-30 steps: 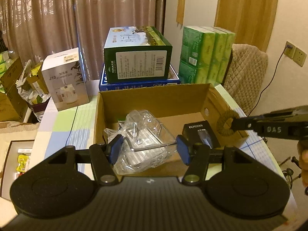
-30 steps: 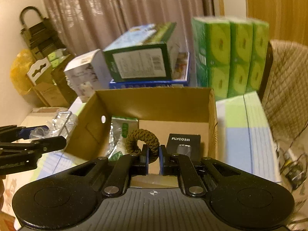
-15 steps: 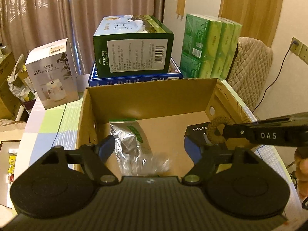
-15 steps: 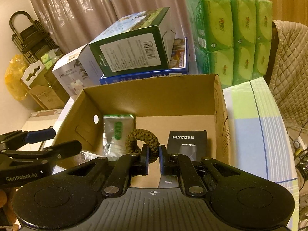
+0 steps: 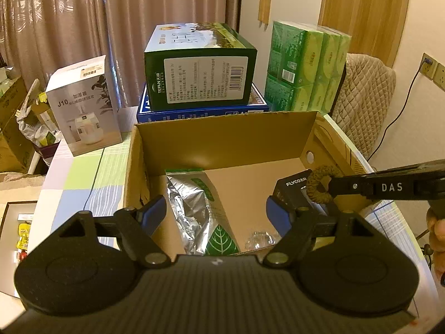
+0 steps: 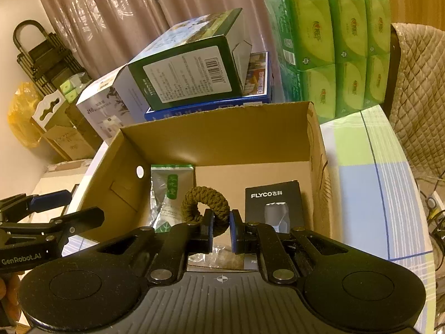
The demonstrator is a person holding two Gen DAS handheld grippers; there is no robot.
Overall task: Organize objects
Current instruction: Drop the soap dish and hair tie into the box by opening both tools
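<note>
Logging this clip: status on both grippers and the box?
Left gripper open, empty. Right gripper shut on braided ring over cardboard box. Foil pouch, FLYCO box inside; nothing blocking.

Brownish patterned curtains (image 5: 83, 14) hang in long folds across the back of the room, lit by warm, dim indoor light. To the right of the curtains a cream wall (image 5: 294, 5) carries a small wooden plaque (image 5: 264, 1), and further right stands a wooden door panel (image 5: 364, 11). Below that panel a chair under a quilted beige cover (image 5: 361, 94) stands near a wall socket (image 5: 434, 68) with a black cable plugged in. Left of the curtains, a black folded rack (image 6: 41, 55) leans against the wall.
</note>
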